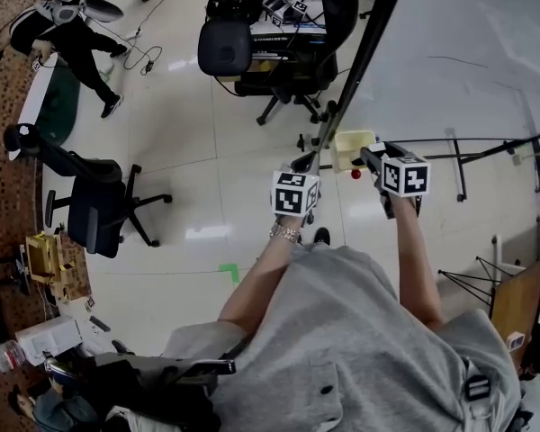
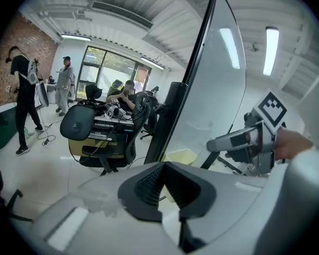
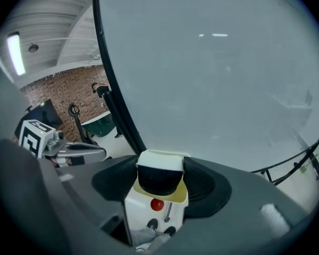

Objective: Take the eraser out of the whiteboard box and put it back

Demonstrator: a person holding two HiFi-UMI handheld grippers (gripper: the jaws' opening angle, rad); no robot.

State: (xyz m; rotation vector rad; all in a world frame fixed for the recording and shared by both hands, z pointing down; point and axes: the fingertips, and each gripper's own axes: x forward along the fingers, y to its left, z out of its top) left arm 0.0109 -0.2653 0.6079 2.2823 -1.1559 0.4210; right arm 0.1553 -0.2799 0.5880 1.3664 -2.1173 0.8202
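My right gripper (image 3: pixel 159 180) is shut on the eraser (image 3: pixel 159 175), a white block with black felt, held just above the pale yellow whiteboard box (image 3: pixel 143 212). That box carries a red dot and some markers. In the head view the box (image 1: pixel 351 148) hangs at the whiteboard's (image 1: pixel 450 52) lower left edge, with the right gripper (image 1: pixel 369 158) at it; the eraser is not visible there. My left gripper (image 1: pixel 302 164) hovers just left of the box, its pads (image 2: pixel 149 187) together with nothing between them. From the left gripper view I see the box (image 2: pixel 182 155) and the right gripper (image 2: pixel 231 141).
The whiteboard's black frame (image 2: pixel 173 116) and stand legs (image 1: pixel 459 165) run beside both grippers. Office chairs (image 1: pixel 103 207) and a cluttered desk chair (image 1: pixel 252 52) stand on the pale floor. A person (image 1: pixel 67 34) walks at the far left. A green tape mark (image 1: pixel 229 271) lies on the floor.
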